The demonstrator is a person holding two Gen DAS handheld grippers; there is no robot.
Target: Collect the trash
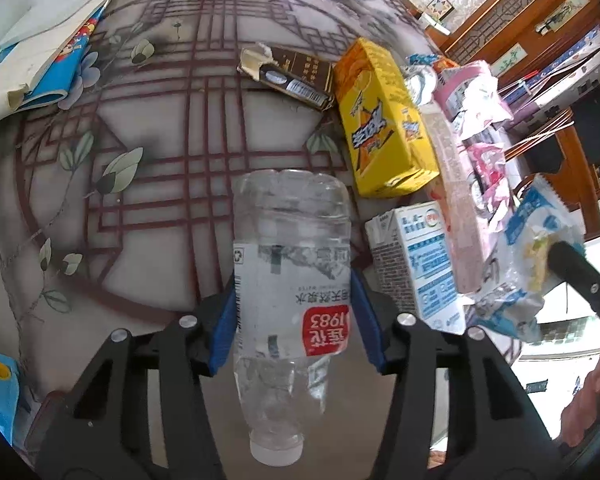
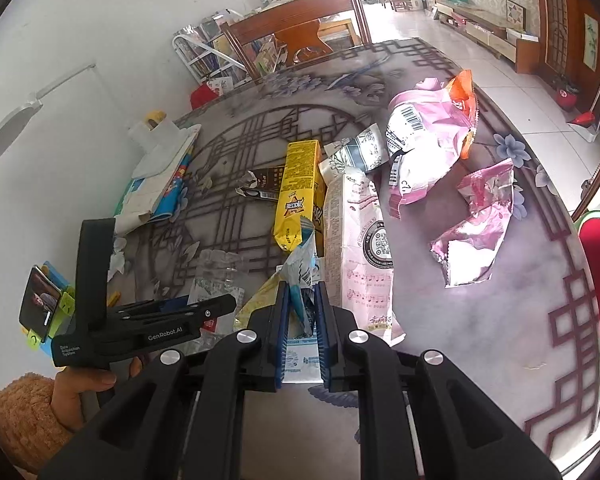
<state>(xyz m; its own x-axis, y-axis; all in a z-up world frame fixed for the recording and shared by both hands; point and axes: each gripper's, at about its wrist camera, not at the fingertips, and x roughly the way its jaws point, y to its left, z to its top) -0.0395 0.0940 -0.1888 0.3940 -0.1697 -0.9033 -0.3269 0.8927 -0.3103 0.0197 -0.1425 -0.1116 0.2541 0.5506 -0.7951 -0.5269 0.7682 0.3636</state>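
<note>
The left tool (image 1: 294, 312) is clamped on a clear plastic water bottle (image 1: 292, 280), its blue pads (image 1: 225, 328) pressing the labelled middle of the body from both sides. The bottle lies along the tool's line with its white cap (image 1: 276, 450) toward the camera and its base pointing away, above the patterned counter (image 1: 160, 160). In the right wrist view a hand (image 2: 82, 388) in a fuzzy tan sleeve grips this tool's handle.

The right tool (image 2: 303, 320) has its jaws drawn together on a crumpled blue-and-white snack wrapper (image 2: 302, 268), which sticks up beyond the fingertips (its lower part hangs between the pads). From the left wrist view the same wrapper shows off to the right of the bottle, held clear of the counter.

Ahead of the left tool and slightly right lies a yellow carton (image 1: 384, 120), and beyond that a torn dark brown box (image 1: 296, 76). Just right of the left tool stands a white-and-blue milk carton (image 1: 420, 260), with a long pink-printed package (image 1: 456, 208) beside it. Ahead and to the right of the right tool lie pink foil bags (image 2: 432, 140), one of them (image 2: 480, 220) well apart from the rest. Far left of the left tool sits a stack of books (image 1: 40, 64).
</note>
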